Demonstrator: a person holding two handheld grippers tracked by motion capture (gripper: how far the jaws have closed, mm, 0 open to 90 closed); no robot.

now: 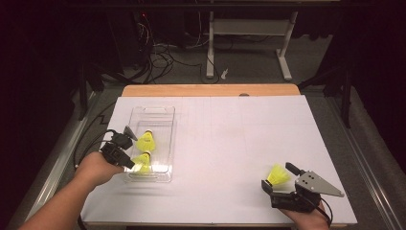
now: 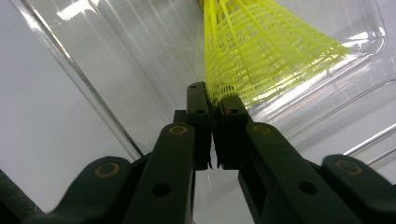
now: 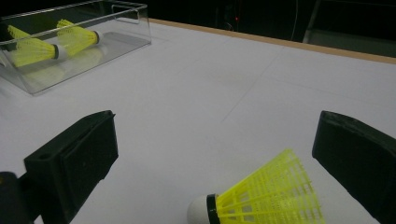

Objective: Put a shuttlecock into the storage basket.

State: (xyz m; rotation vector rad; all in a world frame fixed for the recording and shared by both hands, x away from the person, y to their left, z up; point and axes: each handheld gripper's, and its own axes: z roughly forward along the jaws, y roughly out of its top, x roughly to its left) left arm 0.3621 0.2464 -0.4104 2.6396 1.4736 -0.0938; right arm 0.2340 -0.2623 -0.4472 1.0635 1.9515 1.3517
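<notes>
The yellow plastic shuttlecock with a meshed, flaring skirt (image 2: 261, 51) that the left gripper (image 2: 212, 100) has pinched by the skirt's edge lies inside the clear rectangular plastic box (image 1: 158, 112), at the box's near end; the jaws are pressed together on the mesh with almost no gap. From above, this shuttlecock (image 1: 141, 162) sits at about 8 o'clock on the white table sheet (image 1: 230, 139), its white cork tip pointing toward the far end. A second yellow shuttlecock (image 1: 145, 141) lies just beyond it in the same box, apart from the first. A third yellow shuttlecock with a white cork and black band (image 3: 261, 198) rests on its side on the sheet at about 4 o'clock, between the wide-open jaws of the right gripper (image 3: 224, 158), which touch nothing. In the high view this shuttlecock (image 1: 277, 175) lies just ahead of the right gripper (image 1: 276, 178), skirt fanned away from the hand (image 1: 306, 218).
</notes>
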